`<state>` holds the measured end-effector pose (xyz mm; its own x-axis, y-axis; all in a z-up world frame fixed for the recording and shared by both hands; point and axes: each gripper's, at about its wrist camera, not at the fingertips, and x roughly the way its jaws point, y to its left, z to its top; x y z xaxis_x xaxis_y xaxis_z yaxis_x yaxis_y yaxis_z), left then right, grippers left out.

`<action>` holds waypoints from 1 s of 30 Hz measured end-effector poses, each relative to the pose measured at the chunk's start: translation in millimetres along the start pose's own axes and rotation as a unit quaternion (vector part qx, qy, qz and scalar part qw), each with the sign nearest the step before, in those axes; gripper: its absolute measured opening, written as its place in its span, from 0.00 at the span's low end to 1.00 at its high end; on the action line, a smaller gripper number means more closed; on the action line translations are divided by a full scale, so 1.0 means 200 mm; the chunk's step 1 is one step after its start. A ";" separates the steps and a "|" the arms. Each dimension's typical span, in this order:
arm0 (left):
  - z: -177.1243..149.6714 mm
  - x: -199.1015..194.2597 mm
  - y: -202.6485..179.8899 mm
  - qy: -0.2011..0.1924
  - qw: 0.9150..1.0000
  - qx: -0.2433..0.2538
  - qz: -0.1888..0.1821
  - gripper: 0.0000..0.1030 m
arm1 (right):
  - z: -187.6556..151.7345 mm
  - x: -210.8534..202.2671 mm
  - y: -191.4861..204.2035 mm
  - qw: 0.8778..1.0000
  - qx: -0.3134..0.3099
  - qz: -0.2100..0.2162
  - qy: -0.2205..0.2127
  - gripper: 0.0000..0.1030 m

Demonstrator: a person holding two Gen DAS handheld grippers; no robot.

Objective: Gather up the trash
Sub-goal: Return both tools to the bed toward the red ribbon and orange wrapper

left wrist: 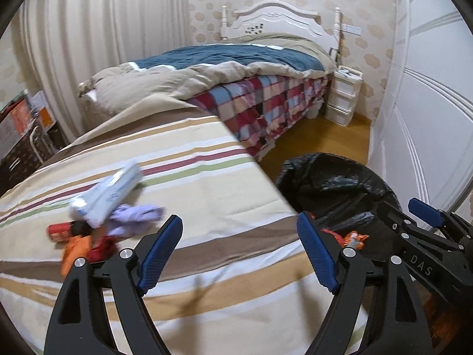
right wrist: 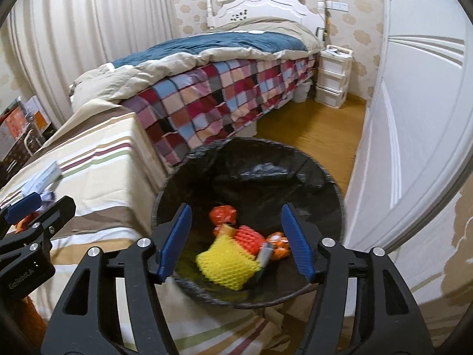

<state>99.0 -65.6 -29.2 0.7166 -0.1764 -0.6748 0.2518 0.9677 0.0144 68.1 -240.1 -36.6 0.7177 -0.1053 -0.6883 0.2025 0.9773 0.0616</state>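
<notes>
A round bin (right wrist: 325, 177) lined with a black bag (left wrist: 331, 183) stands on the floor beside the striped bed cover (left wrist: 207, 195). Inside it lie a yellow foam net (right wrist: 224, 263), a red foam net (right wrist: 249, 235) and orange wrappers (right wrist: 223, 213). My right gripper (right wrist: 235, 241) hangs open above the bin with nothing between its fingers. My left gripper (left wrist: 239, 251) is open and empty over the cover's edge. To its left lies a pile: a white-blue box (left wrist: 109, 192), a lilac crumpled piece (left wrist: 133, 217), a red can (left wrist: 59, 232) and orange scraps (left wrist: 75, 247).
A bed with a checked quilt (right wrist: 207, 100) and white headboard (right wrist: 260, 3) stands behind. White drawers (right wrist: 332, 74) sit in the far corner by a white wardrobe door (right wrist: 414, 103). Wooden floor (right wrist: 310, 130) runs between bed and wardrobe. Boxes (left wrist: 20, 124) stand at far left.
</notes>
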 end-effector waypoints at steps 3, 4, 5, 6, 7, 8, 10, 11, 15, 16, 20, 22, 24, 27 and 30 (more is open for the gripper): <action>-0.02 -0.05 0.10 -0.003 1.000 -0.008 0.016 0.77 | -0.01 -0.01 0.09 1.000 -0.011 0.014 0.002 0.61; -0.03 -0.06 0.14 -0.004 1.000 -0.013 0.023 0.77 | -0.01 -0.01 0.12 1.000 -0.015 0.019 0.003 0.61; -0.04 -0.07 0.17 -0.004 1.000 -0.016 0.026 0.77 | -0.02 -0.01 0.16 0.999 -0.021 0.026 0.005 0.61; -0.05 -0.09 0.21 -0.004 0.999 -0.021 0.031 0.77 | -0.02 -0.02 0.19 0.999 -0.026 0.030 0.006 0.61; -0.06 -0.10 0.25 -0.004 0.999 -0.028 0.036 0.77 | -0.02 -0.02 0.23 0.999 -0.032 0.036 0.007 0.61; -0.07 -0.11 0.28 -0.004 0.999 -0.032 0.040 0.77 | -0.03 -0.02 0.27 0.998 -0.037 0.040 0.008 0.61; -0.09 -0.14 0.35 -0.004 0.998 -0.041 0.050 0.77 | -0.03 -0.02 0.34 0.997 -0.049 0.051 0.010 0.61; -0.10 -0.15 0.38 -0.004 0.997 -0.045 0.056 0.77 | -0.04 -0.03 0.38 0.997 -0.054 0.056 0.010 0.61; -0.15 -0.18 0.53 0.000 0.995 -0.066 0.079 0.77 | -0.06 -0.03 0.51 0.994 -0.074 0.076 0.016 0.61; -0.16 -0.19 0.56 0.001 0.994 -0.070 0.084 0.77 | -0.06 -0.03 0.55 0.993 -0.079 0.081 0.017 0.61; -0.21 -0.21 0.70 0.009 0.990 -0.093 0.107 0.77 | -0.08 -0.05 0.71 0.989 -0.101 0.104 0.021 0.61; -0.24 -0.22 0.76 0.012 0.988 -0.104 0.114 0.77 | -0.09 -0.06 0.79 0.987 -0.113 0.114 0.022 0.61; -0.26 -0.24 0.82 0.014 0.986 -0.116 0.122 0.77 | -0.10 -0.07 0.86 0.984 -0.124 0.124 0.023 0.61; -0.30 -0.26 0.90 0.015 0.983 -0.125 0.136 0.77 | -0.12 -0.08 0.97 0.980 -0.144 0.137 0.024 0.61; -0.32 -0.27 0.98 0.017 0.980 -0.135 0.148 0.77 | -0.14 -0.09 1.07 0.975 -0.160 0.150 0.028 0.61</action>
<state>68.0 145.3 -37.6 0.7092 0.1208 -0.6946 -0.1484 0.9887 0.0204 79.9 -23.0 -31.3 0.6739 0.1956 -0.7125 -0.2351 0.9710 0.0442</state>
